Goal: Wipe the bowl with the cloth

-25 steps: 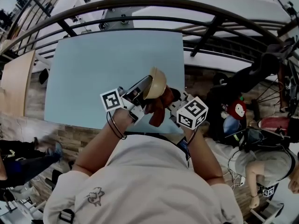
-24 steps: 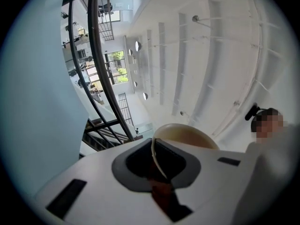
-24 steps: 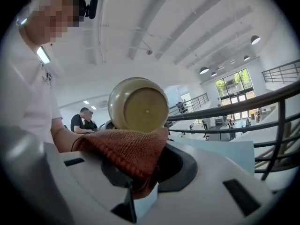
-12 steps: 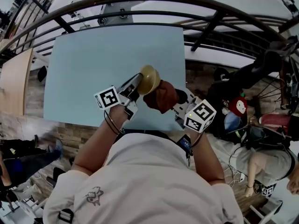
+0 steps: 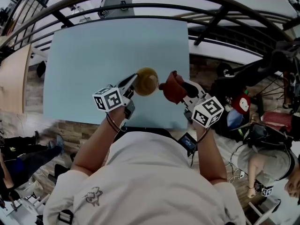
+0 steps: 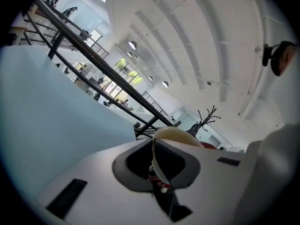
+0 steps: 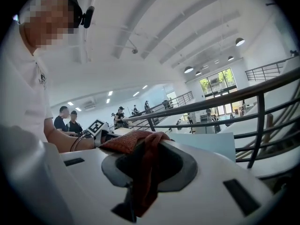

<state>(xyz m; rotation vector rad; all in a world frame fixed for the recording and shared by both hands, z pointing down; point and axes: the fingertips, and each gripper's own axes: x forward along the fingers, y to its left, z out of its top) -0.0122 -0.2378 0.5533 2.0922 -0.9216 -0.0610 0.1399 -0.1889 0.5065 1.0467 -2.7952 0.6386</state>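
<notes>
The pale blue desk (image 5: 93,55) fills the middle of the head view, with a dark curved railing (image 5: 154,6) beyond its far edge. Over the desk's near right part, 2 grippers point toward each other.

The left gripper (image 5: 132,80) comes in from the left. Its jaws are drawn in to a narrow gap and clamp the thin rim of the bowl (image 5: 146,81), which runs between the pads in the left gripper view.

The right gripper (image 5: 183,90) comes in from the near right. Its jaws are closed on the cloth (image 5: 172,87), which is bunched over the tips, with a fold hanging down between the pads.

The tan bowl hangs at the left gripper's tip, its round face turned up toward the head camera; whether it touches the desk cannot be told. The rust-red cloth sits just to the right of the bowl, with a slim gap between the 2.
</notes>
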